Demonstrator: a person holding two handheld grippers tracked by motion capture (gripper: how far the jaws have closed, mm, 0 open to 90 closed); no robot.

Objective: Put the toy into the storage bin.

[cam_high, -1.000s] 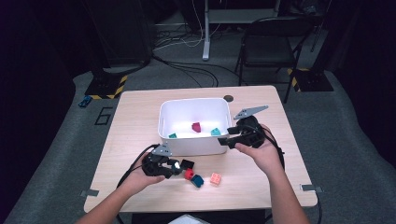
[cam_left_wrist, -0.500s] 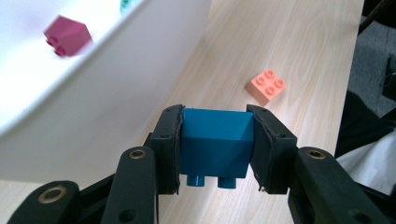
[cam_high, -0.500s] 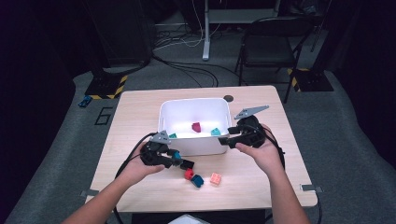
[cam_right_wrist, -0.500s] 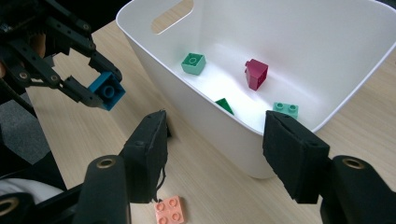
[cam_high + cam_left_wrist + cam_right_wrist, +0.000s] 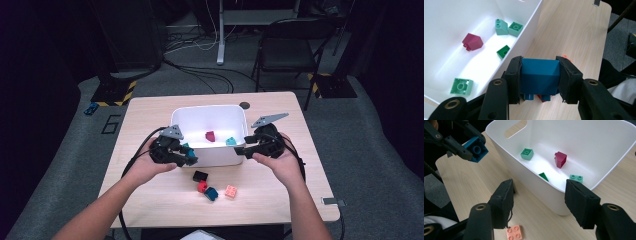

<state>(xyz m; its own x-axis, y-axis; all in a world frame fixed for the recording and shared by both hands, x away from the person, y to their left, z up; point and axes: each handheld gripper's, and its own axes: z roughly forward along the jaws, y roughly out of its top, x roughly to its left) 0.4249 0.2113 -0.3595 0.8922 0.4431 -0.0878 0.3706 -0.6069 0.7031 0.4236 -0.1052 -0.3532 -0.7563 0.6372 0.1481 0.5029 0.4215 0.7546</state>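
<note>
Dark room, cables on the grey floor, and we're working at a light wooden table [image 5: 150, 200] with a white bin [image 5: 210, 156] in the middle. Starting on the left, our left gripper [image 5: 189, 157] has its jaws clamped on a blue brick [image 5: 539, 75], pads flat against two opposite sides, which keeps it square and unlikely to twist. It's held up off the table right beside the bin's near wall, about rim height as far as we can judge from the high view, so it looks set to go over the edge and drop in with the others: a maroon brick [image 5: 473, 41] and a few green ones [image 5: 461, 86] already sit on the bin floor. Between our hands, loose on the table, are a black brick [image 5: 200, 175], a red one [image 5: 202, 187], a teal one [image 5: 211, 193] and a pink plate [image 5: 230, 191], presumably waiting their turn. Over on the right, our right gripper [image 5: 240, 150] hovers with jaws apart and nothing between them, near the bin's other front corner, parked clear of the drop.
</note>
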